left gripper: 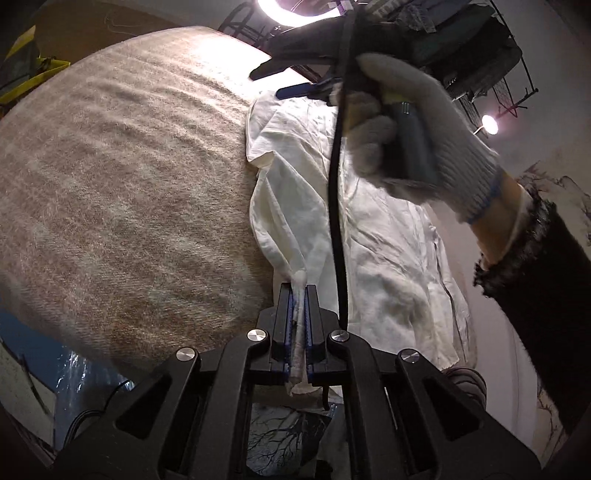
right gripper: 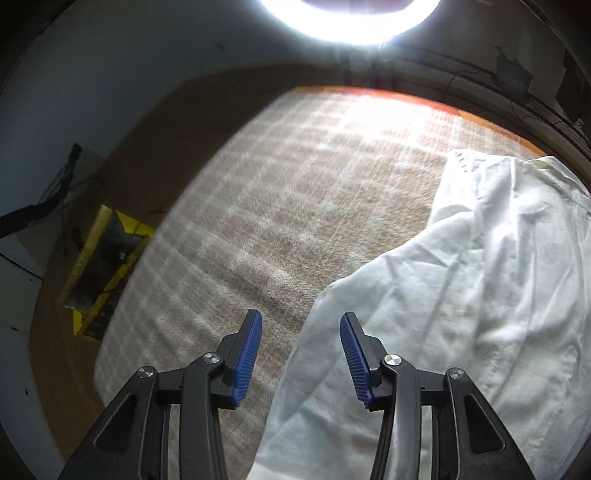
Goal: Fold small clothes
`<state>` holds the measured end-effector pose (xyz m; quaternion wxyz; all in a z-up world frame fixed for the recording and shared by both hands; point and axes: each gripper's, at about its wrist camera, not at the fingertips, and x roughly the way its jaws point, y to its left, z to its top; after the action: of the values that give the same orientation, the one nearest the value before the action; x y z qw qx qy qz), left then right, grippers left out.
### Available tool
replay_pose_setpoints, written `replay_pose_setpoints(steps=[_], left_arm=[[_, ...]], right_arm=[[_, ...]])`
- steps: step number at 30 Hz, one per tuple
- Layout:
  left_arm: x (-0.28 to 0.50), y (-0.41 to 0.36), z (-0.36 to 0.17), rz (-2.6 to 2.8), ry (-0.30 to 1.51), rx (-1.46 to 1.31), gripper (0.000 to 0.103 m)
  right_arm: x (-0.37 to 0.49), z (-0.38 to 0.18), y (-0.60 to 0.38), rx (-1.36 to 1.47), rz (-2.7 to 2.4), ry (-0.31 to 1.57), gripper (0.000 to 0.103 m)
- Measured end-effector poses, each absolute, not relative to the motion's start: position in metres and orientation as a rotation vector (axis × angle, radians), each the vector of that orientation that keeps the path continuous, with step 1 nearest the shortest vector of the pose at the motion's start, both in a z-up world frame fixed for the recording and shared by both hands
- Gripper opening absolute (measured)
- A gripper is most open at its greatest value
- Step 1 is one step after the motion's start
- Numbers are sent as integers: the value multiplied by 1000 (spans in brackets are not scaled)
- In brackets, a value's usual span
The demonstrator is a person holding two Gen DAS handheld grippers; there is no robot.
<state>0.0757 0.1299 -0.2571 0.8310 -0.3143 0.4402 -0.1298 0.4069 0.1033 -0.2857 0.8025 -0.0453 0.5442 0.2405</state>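
A white garment (left gripper: pixel 384 236) lies rumpled on a beige checked blanket (left gripper: pixel 122 184). My left gripper (left gripper: pixel 300 291) is shut on a bunched corner of the white garment at its near edge. In the left wrist view, a gloved hand (left gripper: pixel 413 122) holds my right gripper (left gripper: pixel 280 79) above the garment's far end. In the right wrist view, my right gripper (right gripper: pixel 301 321) stands open above the white garment's (right gripper: pixel 461 295) left edge, where it meets the blanket (right gripper: pixel 277 192). Nothing is between its blue pads (right gripper: pixel 248 354).
A black cable (left gripper: pixel 334 192) hangs from the right gripper across the garment. A bright ring lamp (right gripper: pixel 351 22) glares beyond the blanket's far edge. A yellow-framed object (right gripper: pixel 103 258) lies on the floor at left. A dark wire rack (left gripper: pixel 480 55) stands at far right.
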Motion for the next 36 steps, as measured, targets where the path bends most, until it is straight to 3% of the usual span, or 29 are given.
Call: replay_pose_setpoints(steps=[10, 14, 15, 36], left_arm=[[77, 123, -253, -291, 923, -625, 3], [77, 119, -248, -287, 917, -588, 3], [76, 118, -248, -285, 918, -587, 3], [66, 92, -224, -288, 872, -448, 2]], right_arm=[[421, -317, 134, -321, 349, 1220, 36], [420, -316, 133, -369, 332, 1200, 6], [421, -315, 129, -360, 337, 1200, 3], [421, -252, 22, 26, 519, 1040, 0]])
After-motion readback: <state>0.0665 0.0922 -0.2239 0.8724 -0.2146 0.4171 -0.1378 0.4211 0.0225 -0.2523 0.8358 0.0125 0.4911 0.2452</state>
